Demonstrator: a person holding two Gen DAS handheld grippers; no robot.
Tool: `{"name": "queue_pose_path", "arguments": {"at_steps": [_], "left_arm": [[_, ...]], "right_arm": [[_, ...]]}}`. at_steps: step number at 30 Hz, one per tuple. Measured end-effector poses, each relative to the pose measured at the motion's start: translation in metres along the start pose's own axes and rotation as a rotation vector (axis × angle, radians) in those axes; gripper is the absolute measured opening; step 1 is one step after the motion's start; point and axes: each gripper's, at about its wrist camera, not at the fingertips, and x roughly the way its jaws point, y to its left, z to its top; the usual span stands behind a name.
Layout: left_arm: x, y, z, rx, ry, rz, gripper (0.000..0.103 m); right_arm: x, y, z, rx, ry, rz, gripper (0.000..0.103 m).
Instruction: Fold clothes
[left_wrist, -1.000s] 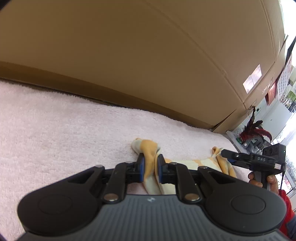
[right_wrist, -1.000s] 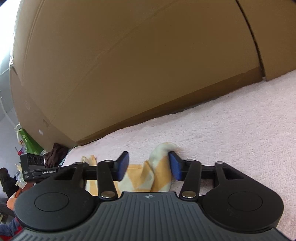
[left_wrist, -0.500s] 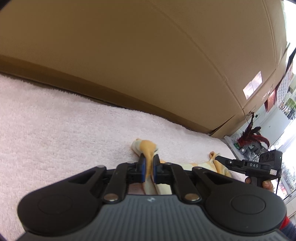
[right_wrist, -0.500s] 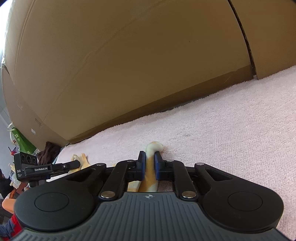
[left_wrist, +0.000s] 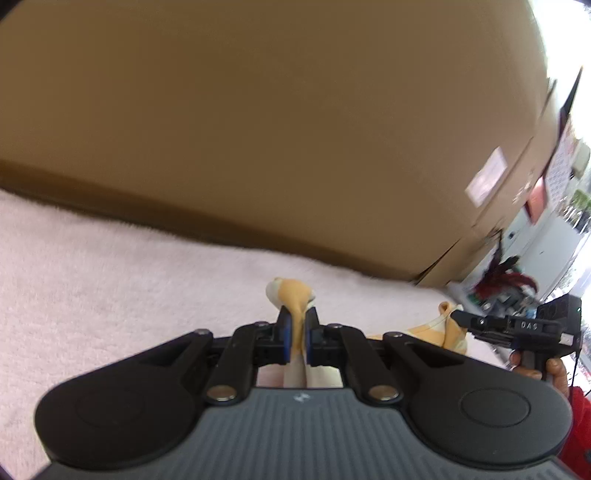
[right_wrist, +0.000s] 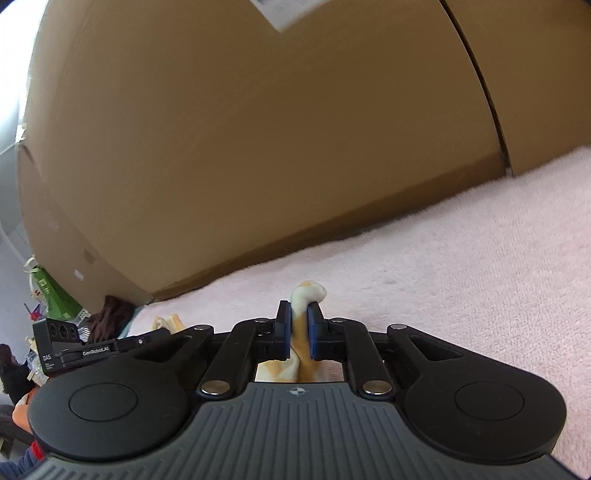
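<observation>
A small orange and cream garment (left_wrist: 291, 291) lies on the pink fleece surface (left_wrist: 110, 280). My left gripper (left_wrist: 297, 334) is shut on one bunched corner of it, which pokes out past the blue pads. In the right wrist view my right gripper (right_wrist: 298, 328) is shut on another corner of the garment (right_wrist: 308, 291). Each gripper shows in the other's view: the right gripper (left_wrist: 465, 319) at the right edge, pinching cloth, and the left gripper (right_wrist: 162, 332) at the left. Most of the garment is hidden under the gripper bodies.
Large brown cardboard boxes (left_wrist: 295, 129) stand along the far edge of the fleece surface (right_wrist: 461, 277). A hand (left_wrist: 554, 373) in a red sleeve holds the right gripper. A dark garment (right_wrist: 110, 314) and clutter sit off the left end; red feathers (left_wrist: 498, 280) off the right end.
Both grippers closed onto corners of the garment, the right from wide open. In the last half second both lifted slightly, raising the pinched corners off the fleece.
</observation>
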Motion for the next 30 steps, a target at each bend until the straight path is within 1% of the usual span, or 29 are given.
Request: {"name": "queue_pose_path", "arguments": {"at_steps": [2, 6, 8, 12, 15, 18, 22, 26, 30], "left_arm": [[-0.014, -0.008, 0.003, 0.014, -0.032, -0.018, 0.002], [-0.040, -0.020, 0.006, 0.032, -0.062, -0.062, 0.002], [-0.052, -0.026, 0.002, 0.047, -0.068, -0.082, 0.002], [-0.079, -0.038, -0.010, 0.069, -0.080, -0.135, 0.002], [-0.101, -0.050, -0.027, 0.096, -0.097, -0.160, 0.002], [-0.117, -0.056, -0.044, 0.102, -0.109, -0.187, 0.002], [-0.140, -0.057, -0.067, 0.091, -0.113, -0.237, 0.002], [-0.157, -0.062, -0.087, 0.121, -0.098, -0.285, 0.003], [-0.162, -0.068, -0.104, 0.153, -0.080, -0.322, 0.003]], "right_arm": [[-0.012, 0.009, 0.002, -0.020, -0.018, 0.022, 0.010], [-0.034, 0.026, 0.005, -0.069, -0.040, 0.060, 0.010], [-0.048, 0.032, 0.003, -0.092, -0.054, 0.086, 0.010], [-0.075, 0.042, -0.007, -0.134, -0.078, 0.126, 0.010], [-0.093, 0.048, -0.019, -0.186, -0.078, 0.152, 0.010], [-0.105, 0.054, -0.030, -0.225, -0.074, 0.175, 0.010], [-0.122, 0.064, -0.043, -0.299, -0.050, 0.190, 0.010], [-0.137, 0.077, -0.059, -0.405, 0.002, 0.186, 0.010], [-0.139, 0.085, -0.076, -0.505, 0.083, 0.125, 0.010]]}}
